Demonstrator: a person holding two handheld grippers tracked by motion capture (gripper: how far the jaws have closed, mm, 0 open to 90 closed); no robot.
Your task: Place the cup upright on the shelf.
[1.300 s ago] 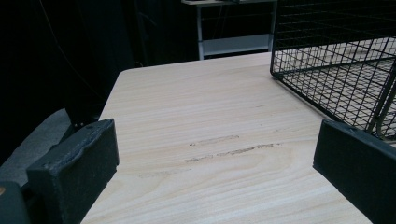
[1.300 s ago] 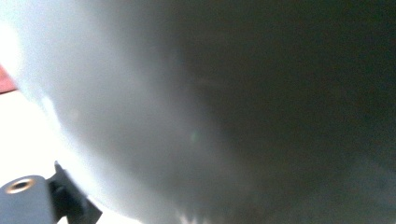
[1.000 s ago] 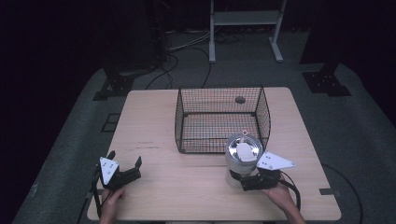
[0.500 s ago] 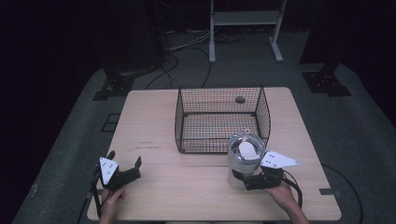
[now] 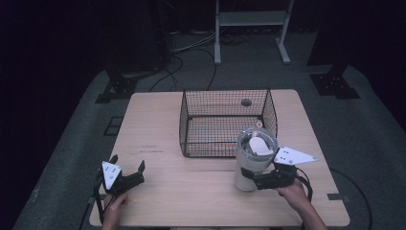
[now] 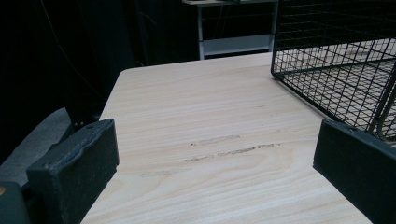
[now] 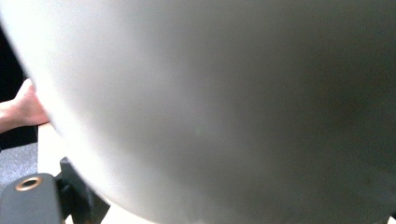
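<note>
You are holding a tall grey tumbler (image 5: 255, 158) in your right gripper (image 5: 256, 182), its jaws pinching the lower part of the smooth wall. The cup is sitting upright over the near right part of the table (image 5: 158, 120), just in front of the wire basket (image 5: 225, 122), whose near right corner it is partly covering in the high view. Whether its base is touching the wood or hanging just above it, you cannot tell from here. In the right gripper view the pale wall (image 7: 224, 102) is sitting hard up against the camera.

You are dealing with a stiff, round, slick body, probably metal or hard plastic, so it is likely to twist or slide in a flat two-jaw pinch rather than give. With the hold this low and a lid (image 5: 258, 143) on top, it is top-heavy and may tip as you are tilting it. A grip nearer the middle of the wall, square across the widest part, would be steadying it better.

Your left gripper (image 5: 125, 176) is resting at the near left of the table with its jaws spread wide apart and nothing between them, well away from the cup.
</note>
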